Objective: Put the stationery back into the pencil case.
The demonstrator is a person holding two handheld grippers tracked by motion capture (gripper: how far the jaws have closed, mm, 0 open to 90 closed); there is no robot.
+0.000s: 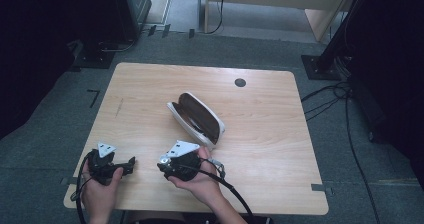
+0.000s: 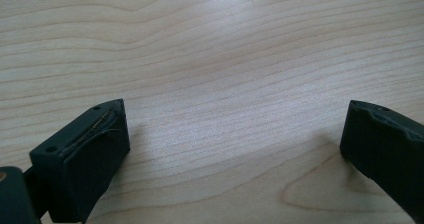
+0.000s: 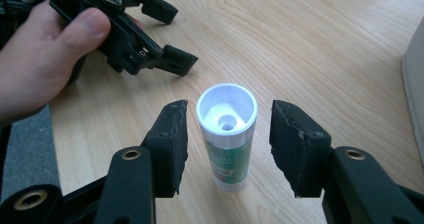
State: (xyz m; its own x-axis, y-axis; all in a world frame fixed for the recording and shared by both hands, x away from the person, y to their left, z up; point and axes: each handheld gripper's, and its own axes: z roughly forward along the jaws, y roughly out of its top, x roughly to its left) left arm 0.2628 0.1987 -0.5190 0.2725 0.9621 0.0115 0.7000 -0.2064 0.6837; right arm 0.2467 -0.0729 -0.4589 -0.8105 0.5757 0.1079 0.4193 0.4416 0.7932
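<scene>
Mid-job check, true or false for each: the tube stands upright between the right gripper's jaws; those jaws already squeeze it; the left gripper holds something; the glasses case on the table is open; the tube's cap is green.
1. The tube stands upright between the right gripper's jaws. True: it stands cap-down on the table.
2. Those jaws already squeeze the tube. False: a gap shows on each side between pad and tube.
3. The left gripper holds something. False: its jaws stand wide apart over bare wood.
4. The glasses case is open. True: its dark lining faces up, and it lies beyond the right gripper.
5. The tube's cap is green. False: the cap is white; the green is on the label.
</scene>
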